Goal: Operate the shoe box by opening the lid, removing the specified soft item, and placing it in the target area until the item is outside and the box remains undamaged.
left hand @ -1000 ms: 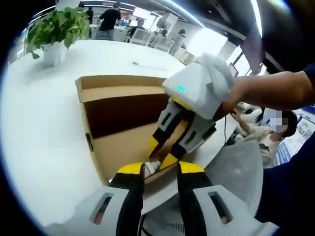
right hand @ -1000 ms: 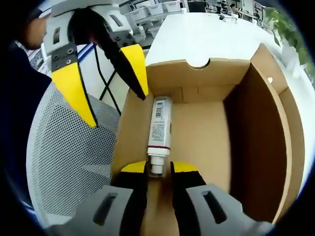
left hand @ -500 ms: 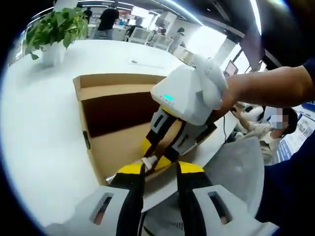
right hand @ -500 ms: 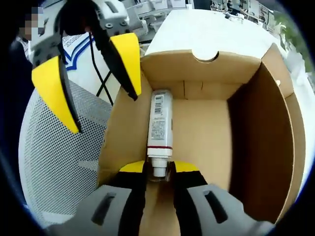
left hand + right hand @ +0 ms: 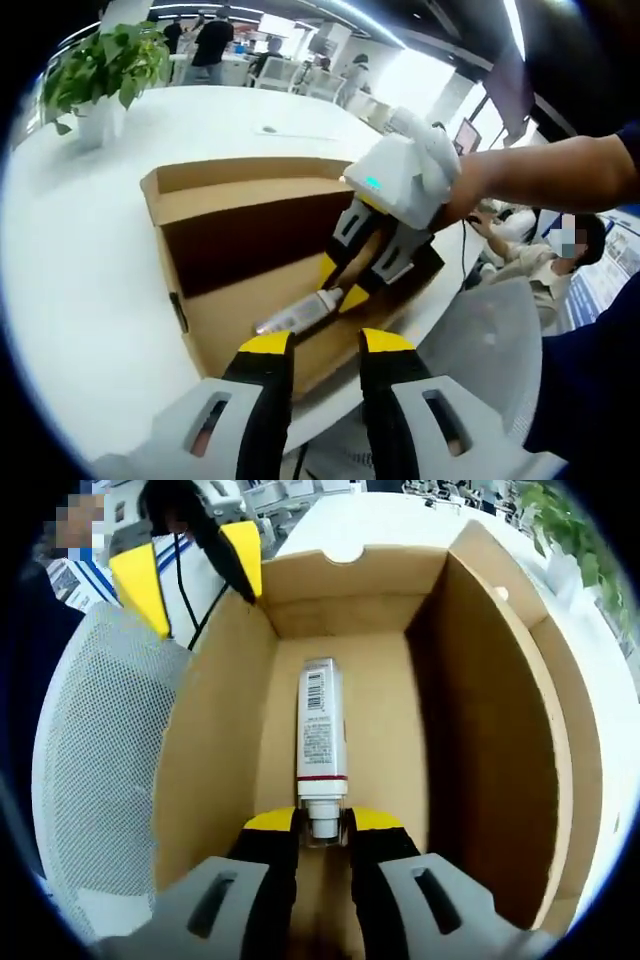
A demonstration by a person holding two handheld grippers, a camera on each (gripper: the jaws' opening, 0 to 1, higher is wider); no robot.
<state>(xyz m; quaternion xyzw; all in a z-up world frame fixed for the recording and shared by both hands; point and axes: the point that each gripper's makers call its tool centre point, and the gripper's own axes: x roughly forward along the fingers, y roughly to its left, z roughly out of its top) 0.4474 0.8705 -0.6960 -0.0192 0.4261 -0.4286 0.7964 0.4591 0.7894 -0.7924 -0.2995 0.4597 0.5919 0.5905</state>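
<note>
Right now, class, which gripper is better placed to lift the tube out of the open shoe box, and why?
The right gripper: its jaws are shut on the cap end of the tube inside the shoe box. The left gripper is outside the box, by its near wall, gripping nothing.

brightness: both views are well lit, in even indoor daylight tones.
light source: long ceiling strip lights run across the top of the left gripper view; a very bright window area behind is blown out to white.
glare: the white bench is nearly washed out, with little surface detail.
shadows: the far inner wall of the cardboard box is dark brown in shade; in the right gripper view the right inner wall is darker than the floor.
focus: the tube in the box is fairly sharp, its barcode visible but print unreadable; background people and the plant are soft.
distortion: strong fisheye bending, box edges curve, detail smears toward the edges.
</note>
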